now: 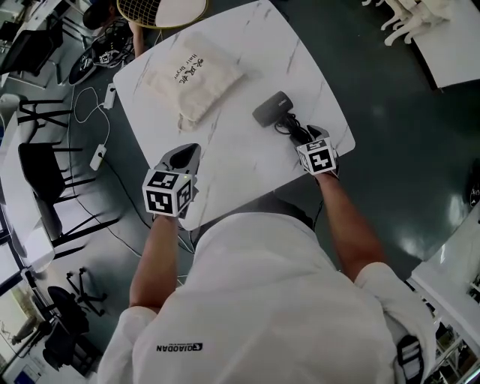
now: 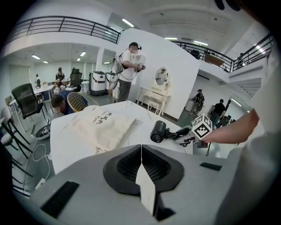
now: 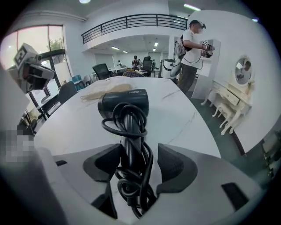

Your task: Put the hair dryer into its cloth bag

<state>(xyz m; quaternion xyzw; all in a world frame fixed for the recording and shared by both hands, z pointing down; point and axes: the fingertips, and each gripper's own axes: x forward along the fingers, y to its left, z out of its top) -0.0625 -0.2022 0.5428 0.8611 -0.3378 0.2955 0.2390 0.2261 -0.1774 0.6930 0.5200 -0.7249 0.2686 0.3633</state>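
A cream cloth bag [image 1: 196, 79] with dark print lies flat on the far left part of the white marble table [image 1: 225, 157]. The dark hair dryer [image 1: 271, 109] lies at the table's right side, its cord wound round the handle. My right gripper [image 3: 134, 165] stands open astride that handle and cord bundle, with the left pad close against it and a gap on the right. The dryer's barrel [image 3: 124, 105] points away from it. At the table's near left corner, my left gripper [image 2: 141, 151] is shut and empty. It faces the bag [image 2: 103, 127] and the dryer [image 2: 158, 131].
A woven round chair back [image 1: 161, 9] stands at the table's far edge. Black chairs [image 1: 37, 165] and floor cables with a power strip [image 1: 97, 157] are to the left. White furniture [image 1: 420, 19] stands at the far right. A person [image 3: 191, 48] stands beyond the table.
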